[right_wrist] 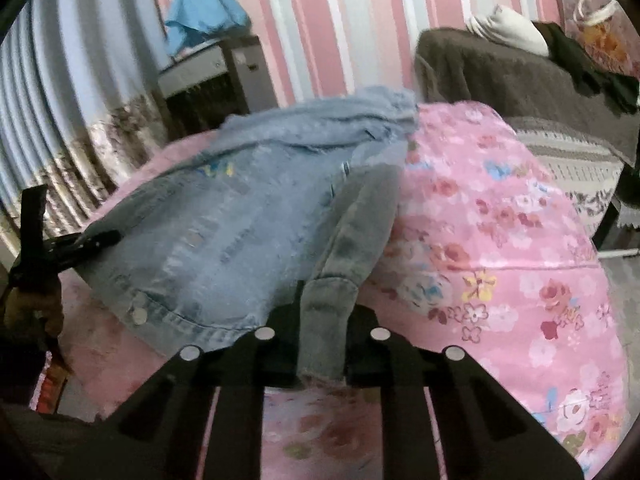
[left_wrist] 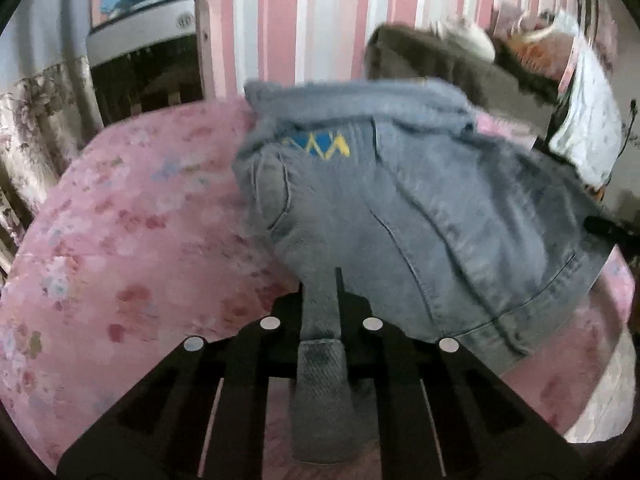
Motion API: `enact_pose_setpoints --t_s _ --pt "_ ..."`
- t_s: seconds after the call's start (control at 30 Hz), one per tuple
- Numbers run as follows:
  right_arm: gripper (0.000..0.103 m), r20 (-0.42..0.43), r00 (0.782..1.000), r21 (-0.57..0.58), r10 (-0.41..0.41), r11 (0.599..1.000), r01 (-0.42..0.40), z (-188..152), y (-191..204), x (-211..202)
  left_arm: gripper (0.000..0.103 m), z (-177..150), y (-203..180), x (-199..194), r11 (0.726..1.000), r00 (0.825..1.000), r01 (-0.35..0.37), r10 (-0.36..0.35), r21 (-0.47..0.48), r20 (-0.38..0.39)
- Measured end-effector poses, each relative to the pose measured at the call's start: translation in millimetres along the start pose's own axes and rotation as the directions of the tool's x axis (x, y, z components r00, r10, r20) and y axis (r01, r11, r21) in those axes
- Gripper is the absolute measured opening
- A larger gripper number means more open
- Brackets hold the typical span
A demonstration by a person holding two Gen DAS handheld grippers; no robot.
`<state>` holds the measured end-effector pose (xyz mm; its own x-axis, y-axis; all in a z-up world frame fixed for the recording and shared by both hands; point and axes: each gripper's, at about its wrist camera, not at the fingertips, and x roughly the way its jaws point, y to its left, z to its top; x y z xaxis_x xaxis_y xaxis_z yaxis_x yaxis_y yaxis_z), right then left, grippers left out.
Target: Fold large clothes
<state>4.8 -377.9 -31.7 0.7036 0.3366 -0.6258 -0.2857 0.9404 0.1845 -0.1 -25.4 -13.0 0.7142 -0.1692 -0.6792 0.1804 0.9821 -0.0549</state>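
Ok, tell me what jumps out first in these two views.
A light-blue denim jacket lies across the pink floral bedspread, a blue and yellow embroidered patch near its collar. Both grippers are shut on jacket cuffs: left gripper, right gripper. Behind, pink striped wallpaper.

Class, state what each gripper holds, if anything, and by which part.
Both hold the denim jacket: the left gripper pinches one sleeve cuff, the right gripper the other cuff.

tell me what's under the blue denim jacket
The blue denim jacket lies on a pink floral bedspread, visible all around it. Whatever sits directly beneath the denim is covered.
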Motion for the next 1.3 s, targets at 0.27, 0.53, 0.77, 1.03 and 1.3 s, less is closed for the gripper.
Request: enact_pose_setpoints --t_s 0.27,0.53,0.77,1.03,1.3 --pt "0.013 0.126 0.988 -0.023 0.088 0.996 -0.086 -3.1 31.8 -81.2 0.007 -2.0 19.3 -82.2 0.996 0.995 0.079 -0.076 -0.040 0.070" --pt "0.013 0.232 0.962 0.065 0.141 0.985 -0.160 37.7 12.9 -75.0 0.008 48.0 20.1 -68.4 0.997 0.988 0.073 -0.069 -0.022 0.142" --pt "0.014 0.257 0.962 0.114 0.096 0.985 -0.129 126.0 -16.0 -9.9 0.008 128.2 40.3 3.2 0.994 0.987 0.071 -0.059 -0.078 0.153" --pt "0.014 0.172 0.985 0.174 -0.005 0.984 -0.026 226.8 -62.5 91.5 0.009 231.9 66.0 103.0 0.989 0.997 0.033 -0.023 -0.143 0.073" --pt "0.021 -0.027 0.995 0.214 -0.097 0.972 0.100 252.0 -89.8 191.9 0.017 246.1 90.9 229.2 0.972 0.985 0.007 -0.047 -0.234 -0.165"
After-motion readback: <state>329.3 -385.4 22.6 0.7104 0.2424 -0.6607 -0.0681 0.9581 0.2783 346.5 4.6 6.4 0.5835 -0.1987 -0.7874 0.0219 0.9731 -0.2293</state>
